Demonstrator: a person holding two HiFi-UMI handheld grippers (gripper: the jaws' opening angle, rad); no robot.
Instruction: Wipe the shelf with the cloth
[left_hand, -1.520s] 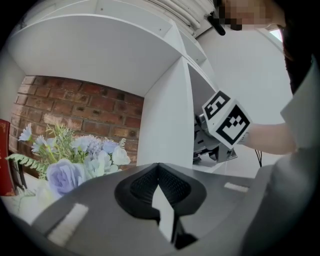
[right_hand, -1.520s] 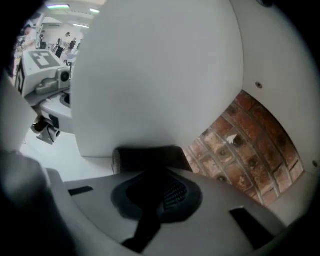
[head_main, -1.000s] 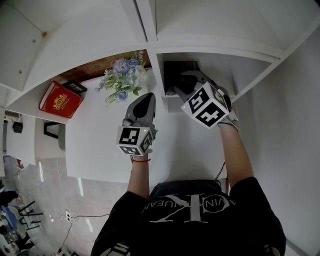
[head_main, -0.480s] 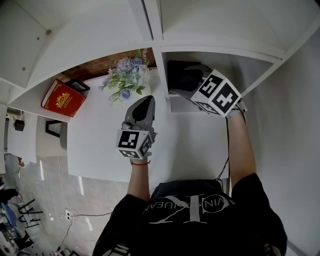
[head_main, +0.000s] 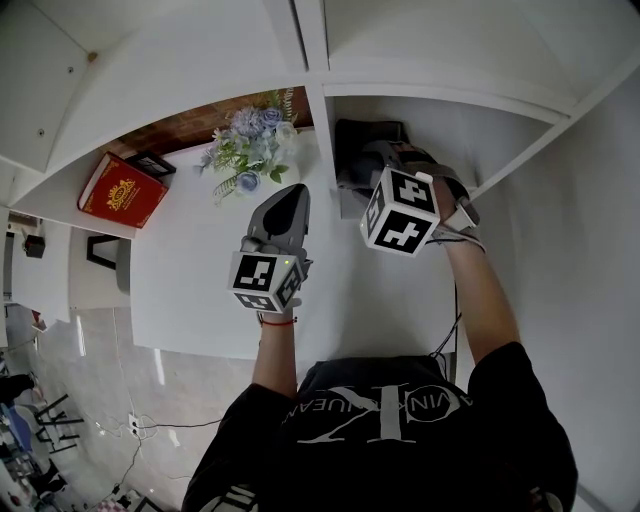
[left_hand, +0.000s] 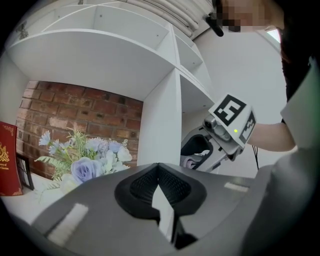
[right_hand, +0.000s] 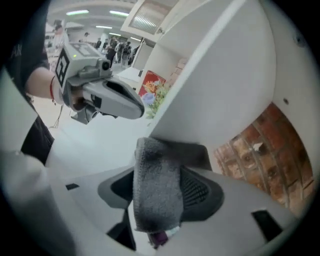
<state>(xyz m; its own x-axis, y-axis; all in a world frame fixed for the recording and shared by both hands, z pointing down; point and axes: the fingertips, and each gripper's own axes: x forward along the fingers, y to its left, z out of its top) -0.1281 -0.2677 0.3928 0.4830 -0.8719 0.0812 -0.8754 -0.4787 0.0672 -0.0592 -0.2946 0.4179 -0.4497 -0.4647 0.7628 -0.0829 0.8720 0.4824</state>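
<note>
The right gripper (right_hand: 162, 192) is reaching down into the compartment just right of the white upright divider (head_main: 320, 140) of the white shelf unit (head_main: 440, 125). Its jaws have just been opening and are standing wide, with the folded grey terry cloth (right_hand: 156, 165) lying loose between them. The left gripper (head_main: 290, 197) is hovering level over the white surface (head_main: 190, 290) just left of the divider, its jaws closed together on nothing. A bunch of pale blue artificial flowers (head_main: 245, 150) is standing left of the divider, and a red book (head_main: 122, 192) is standing further left.
</note>
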